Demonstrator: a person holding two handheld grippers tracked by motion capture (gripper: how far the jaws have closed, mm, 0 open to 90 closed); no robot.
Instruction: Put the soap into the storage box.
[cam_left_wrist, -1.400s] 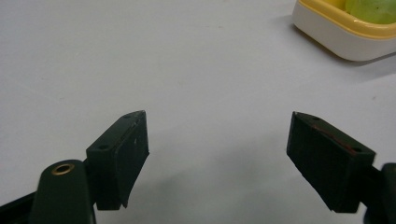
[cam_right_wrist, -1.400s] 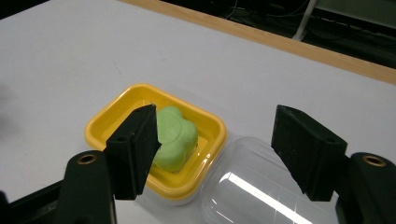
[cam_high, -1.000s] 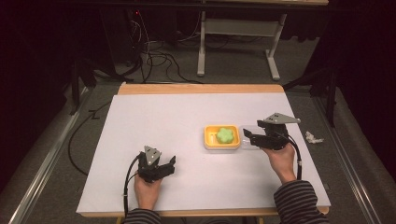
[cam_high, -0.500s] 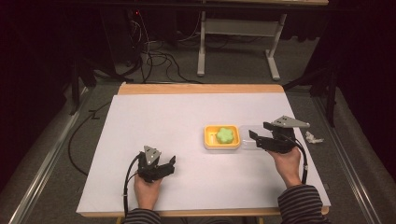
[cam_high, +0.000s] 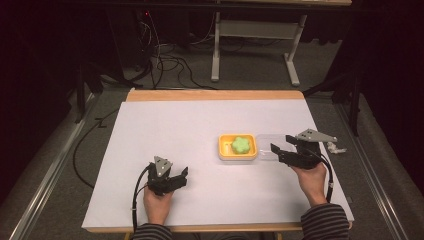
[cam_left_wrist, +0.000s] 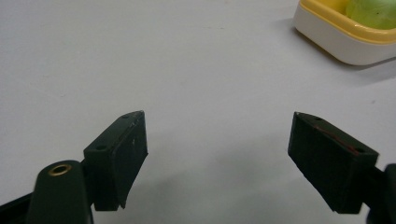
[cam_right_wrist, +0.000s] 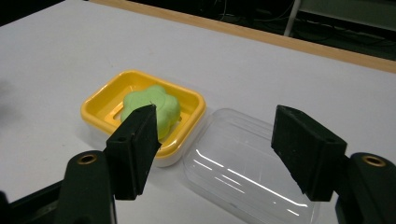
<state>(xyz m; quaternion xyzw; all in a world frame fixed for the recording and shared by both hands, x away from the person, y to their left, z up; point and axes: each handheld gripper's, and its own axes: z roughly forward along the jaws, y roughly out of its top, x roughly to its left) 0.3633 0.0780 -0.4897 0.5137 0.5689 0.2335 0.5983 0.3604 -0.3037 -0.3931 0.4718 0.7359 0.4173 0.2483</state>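
Both fingers of the right gripper stand apart with nothing between their pads, having just been closing a little; below and beyond them lies the clear lid, flat on the white table, touching the yellow soap dish. A green flower-shaped soap sits in that dish. Well off to the other side, the left gripper is spread wide over bare table, holding nothing.

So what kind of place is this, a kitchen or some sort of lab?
Probably a lab or recording room: a white-covered table on grey carpet, loose cables on the floor behind it, and a metal desk frame in a dark backdrop.
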